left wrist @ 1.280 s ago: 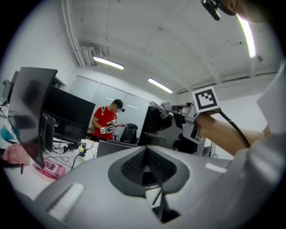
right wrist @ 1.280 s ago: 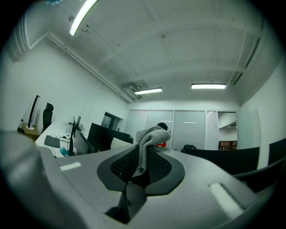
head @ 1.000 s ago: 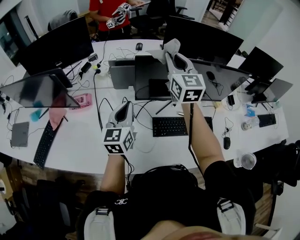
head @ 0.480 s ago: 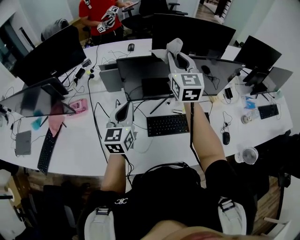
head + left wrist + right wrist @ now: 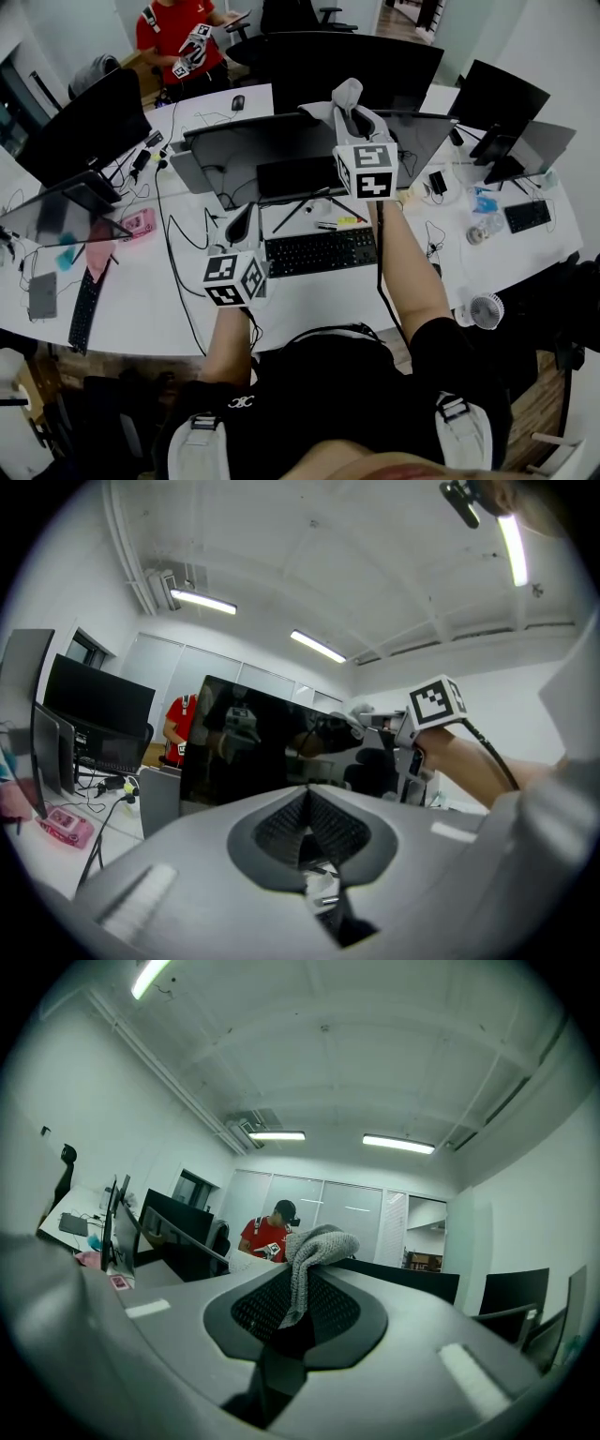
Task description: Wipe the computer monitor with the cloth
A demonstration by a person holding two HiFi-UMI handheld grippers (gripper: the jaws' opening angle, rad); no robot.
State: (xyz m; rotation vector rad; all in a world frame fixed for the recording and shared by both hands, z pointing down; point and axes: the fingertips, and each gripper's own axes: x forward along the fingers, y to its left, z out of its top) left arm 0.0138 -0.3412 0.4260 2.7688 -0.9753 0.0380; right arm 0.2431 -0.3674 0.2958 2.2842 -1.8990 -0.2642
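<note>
Shifted toward 9 o'clock in the head view since a second ago, the monitor [image 5: 281, 141] and keyboard [image 5: 319, 251] now sit more squarely before the person, while both tools hold nearly the same places in frame. Right tool [image 5: 350, 112]: raised at 12 o'clock, jaws clamped on the grey cloth [image 5: 343, 96], which bunches above the tips and hangs over the monitor's upper edge (contact with the screen cannot be made out). In the right gripper view the cloth [image 5: 314, 1249] droops down between the pads of the right tool [image 5: 295, 1305]; a person in red [image 5: 267, 1234] stands beyond, at 11 o'clock. Left tool [image 5: 242, 223]: lower, at 9 o'clock of the keyboard, above the white bench [image 5: 309, 300], jaws together with nothing between them. In the left gripper view the left tool [image 5: 306, 803] points at the dark monitor [image 5: 246, 752], with the cloth [image 5: 362, 710] at the screen's 2 o'clock corner.
</note>
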